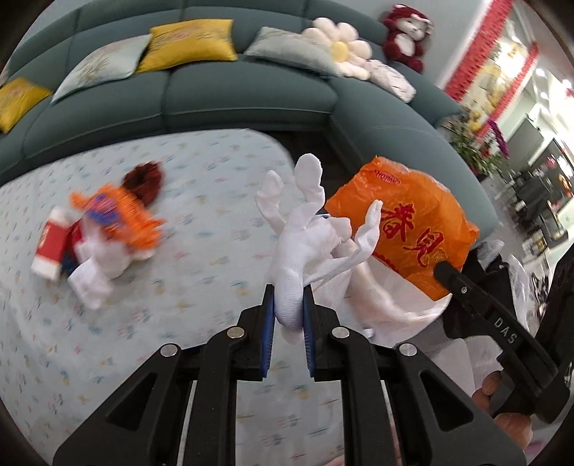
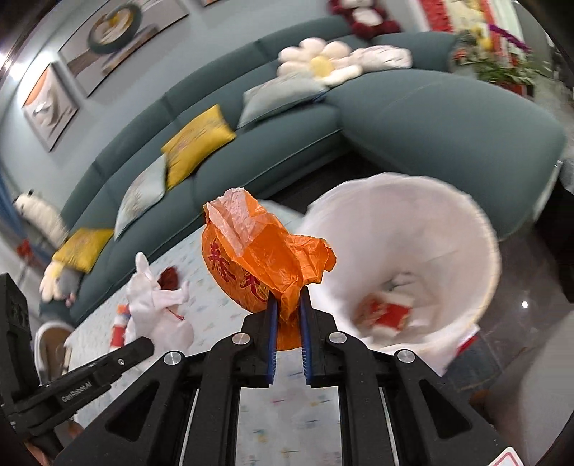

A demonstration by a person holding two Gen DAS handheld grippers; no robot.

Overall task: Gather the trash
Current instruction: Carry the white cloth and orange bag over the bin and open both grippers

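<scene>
Teal sofa point(image 1: 222, 96) curves across the top of both views, above a pale patterned tabletop point(image 1: 186, 200). Low in the left view, the left gripper point(image 1: 288, 304) is clamped on a white glove point(image 1: 305, 236). The right gripper point(image 2: 287, 308) pinches an orange plastic bag point(image 2: 258, 258) at frame centre, just left of the white-lined bin point(image 2: 477, 229); more litter point(image 1: 100, 236) lies mid-left on the table.

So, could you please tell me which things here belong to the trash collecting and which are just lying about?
Job:
- white glove, in left gripper
- orange bag, in right gripper
- lined bin
- wrappers on rug

Lying about:
- sofa
- yellow cushion
- flower pillow
- plush toy
</scene>
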